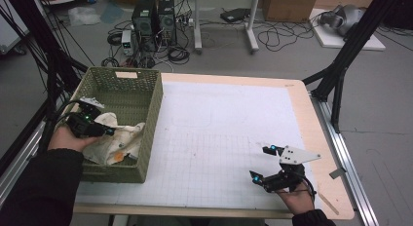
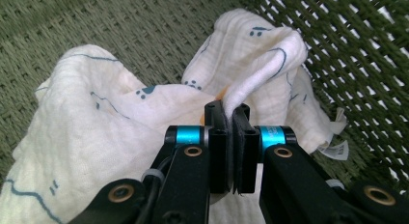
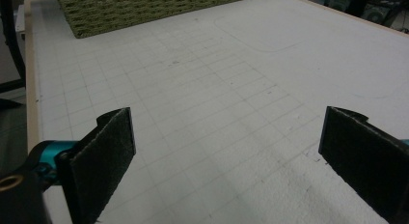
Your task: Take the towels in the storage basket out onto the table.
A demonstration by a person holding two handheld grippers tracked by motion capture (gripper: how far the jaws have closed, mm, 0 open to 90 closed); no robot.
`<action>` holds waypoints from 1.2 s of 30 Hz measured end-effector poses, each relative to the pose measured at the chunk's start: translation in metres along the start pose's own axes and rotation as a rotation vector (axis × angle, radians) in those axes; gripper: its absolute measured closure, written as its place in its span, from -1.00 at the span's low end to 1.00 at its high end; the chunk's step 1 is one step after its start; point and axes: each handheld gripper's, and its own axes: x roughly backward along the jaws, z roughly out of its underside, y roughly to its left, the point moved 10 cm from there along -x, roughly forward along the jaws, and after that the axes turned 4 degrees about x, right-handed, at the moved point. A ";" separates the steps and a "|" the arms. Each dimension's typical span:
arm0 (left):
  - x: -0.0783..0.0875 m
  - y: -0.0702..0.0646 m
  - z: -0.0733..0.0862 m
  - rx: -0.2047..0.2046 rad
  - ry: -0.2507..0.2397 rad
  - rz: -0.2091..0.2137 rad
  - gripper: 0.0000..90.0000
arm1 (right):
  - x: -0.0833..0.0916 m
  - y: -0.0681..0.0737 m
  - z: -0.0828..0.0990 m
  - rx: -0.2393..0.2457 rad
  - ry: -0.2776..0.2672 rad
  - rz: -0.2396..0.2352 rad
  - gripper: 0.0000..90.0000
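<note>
Cloth pinched by the left gripper inside the basket.

The white printed cloth (image 2: 111,137) lay crumpled on the floor of the green woven basket (image 1: 155,109); one raised fold ran between the left gripper (image 2: 230,113) jaws, which were clamped tight on it. The right gripper (image 1: 262,163) sat well apart over the gridded table (image 1: 219,133), jaws spread wide and empty.

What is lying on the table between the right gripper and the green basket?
Nothing: in the high view, only bare gridded mat lies between the right gripper and the green basket. The right gripper view shows the same.
</note>
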 end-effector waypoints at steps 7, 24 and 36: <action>0.007 -0.001 -0.004 0.023 -0.038 0.019 0.93 | 0.000 0.000 0.000 0.001 -0.001 0.000 -0.89; 0.031 -0.003 -0.009 0.080 -0.134 0.053 0.93 | 0.001 -0.001 -0.001 -0.006 -0.007 0.007 -0.89; 0.038 -0.007 -0.012 0.099 -0.170 0.070 0.93 | 0.000 -0.001 -0.001 -0.005 -0.006 0.004 -0.89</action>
